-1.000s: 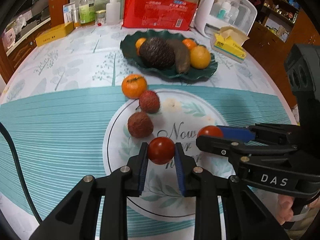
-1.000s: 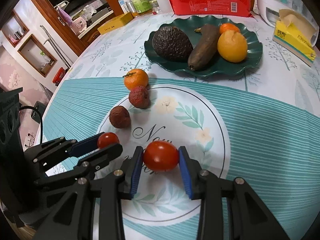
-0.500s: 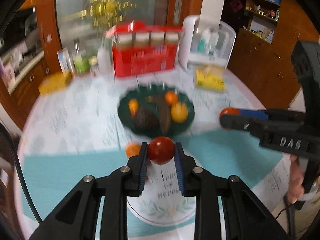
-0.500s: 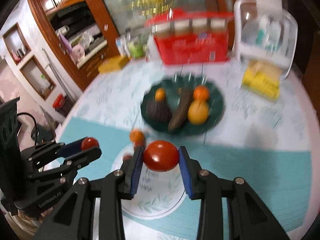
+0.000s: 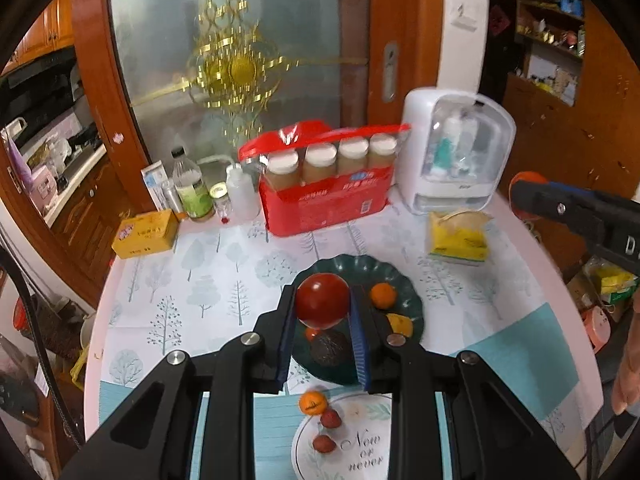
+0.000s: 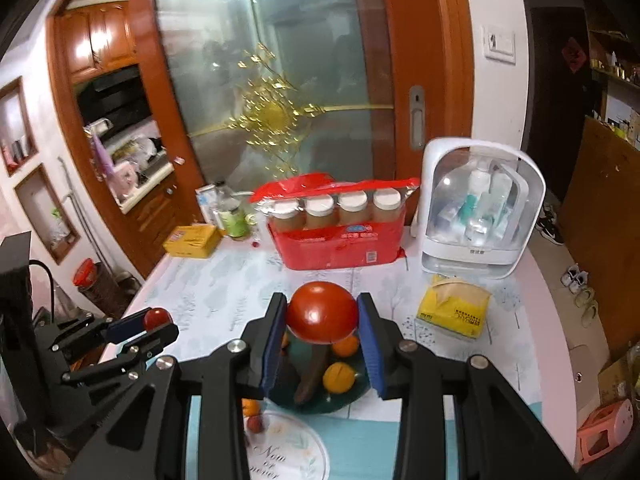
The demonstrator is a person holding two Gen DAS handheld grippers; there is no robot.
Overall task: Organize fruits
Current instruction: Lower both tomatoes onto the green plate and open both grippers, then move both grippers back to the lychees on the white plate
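Note:
My left gripper [image 5: 322, 306] is shut on a red tomato [image 5: 322, 305] and holds it high above the table. My right gripper [image 6: 322, 312] is shut on a second red tomato [image 6: 322, 312], also high up. Far below lies the dark green plate [image 5: 408, 288] with an avocado [image 5: 330, 347], oranges [image 5: 383, 294] and a brown fruit [image 6: 310, 380]. A tangerine [image 5: 313, 403] and two lychees [image 5: 330, 418] lie on the teal mat in front of the plate. The left gripper with its tomato also shows in the right wrist view [image 6: 156, 319].
A red pack of bottles [image 5: 326, 200], a white storage box [image 5: 456, 164], a yellow tissue pack [image 5: 458, 236], a yellow box [image 5: 144, 234] and several bottles [image 5: 192, 192] stand at the back of the round table. A glass door stands behind it.
Both grippers have risen from just above the mat to high above the table, each still holding its tomato. The plate and loose fruits now look small and far below.

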